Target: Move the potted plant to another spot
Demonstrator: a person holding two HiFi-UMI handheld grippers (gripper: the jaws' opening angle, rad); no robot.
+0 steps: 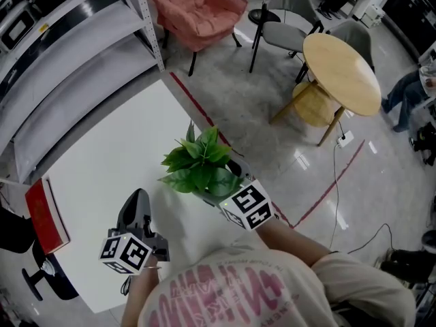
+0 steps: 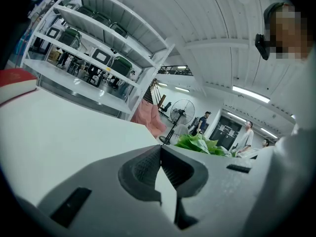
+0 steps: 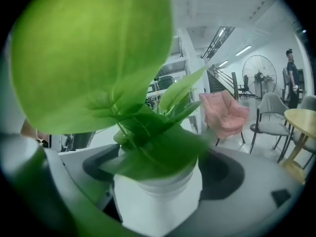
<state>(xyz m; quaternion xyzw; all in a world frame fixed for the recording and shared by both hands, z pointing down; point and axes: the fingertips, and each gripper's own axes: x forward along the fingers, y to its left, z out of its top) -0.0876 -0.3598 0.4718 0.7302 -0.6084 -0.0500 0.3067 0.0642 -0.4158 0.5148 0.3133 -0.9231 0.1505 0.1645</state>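
The potted plant (image 1: 197,165) has broad green leaves and a white pot (image 3: 158,201). It is near the right edge of the white table (image 1: 102,162). My right gripper (image 1: 235,176) is shut on the pot, one jaw on each side, and the leaves hide most of its jaws in the head view. Whether the pot rests on the table or is lifted I cannot tell. My left gripper (image 1: 137,199) is to the plant's left over the table, shut with nothing in it; its tips (image 2: 160,154) meet. The plant's leaves (image 2: 200,144) show beyond them.
A red book (image 1: 46,213) lies at the table's left edge. A grey metal shelf (image 1: 61,53) stands behind the table. On the floor to the right are a pink chair (image 1: 194,9), a round wooden table (image 1: 340,70) and a red tape line (image 1: 327,189).
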